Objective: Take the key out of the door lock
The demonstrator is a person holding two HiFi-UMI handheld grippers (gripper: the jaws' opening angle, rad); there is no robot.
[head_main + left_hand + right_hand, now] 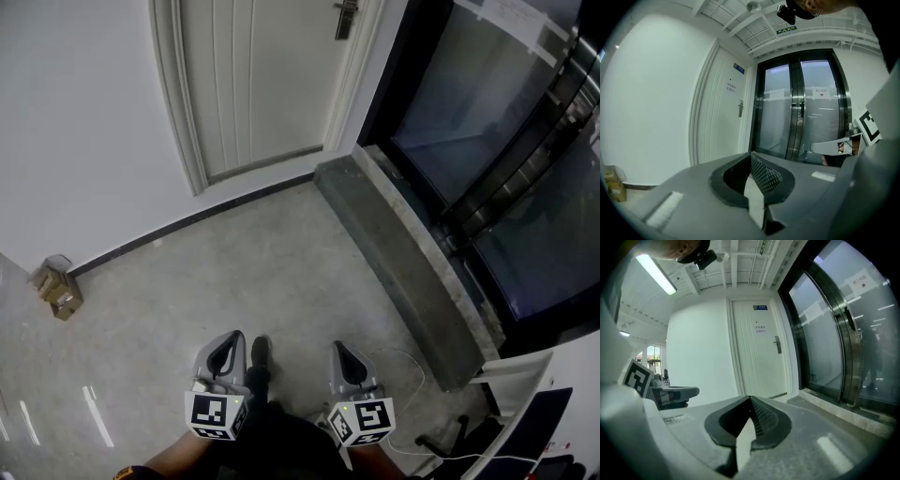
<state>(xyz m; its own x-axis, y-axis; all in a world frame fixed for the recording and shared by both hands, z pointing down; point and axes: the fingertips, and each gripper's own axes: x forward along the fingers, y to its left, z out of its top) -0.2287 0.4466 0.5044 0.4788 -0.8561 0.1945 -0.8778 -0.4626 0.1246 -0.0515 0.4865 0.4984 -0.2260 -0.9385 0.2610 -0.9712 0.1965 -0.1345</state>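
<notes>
Lock plate (pixel 345 19) of grey metal on white door (pixel 253 84), left claw (pixel 225 352) and right claw (pixel 344 358) pressed together, empty.

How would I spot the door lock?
Find the white panelled door, left of the dark glass doors. Near its right edge sits a metal lock plate. It is the only metal piece showing on that pale door.

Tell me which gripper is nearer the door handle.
Right, slightly. The right gripper faces the door handle almost straight on; the left gripper sits further left. Both are far back.
</notes>
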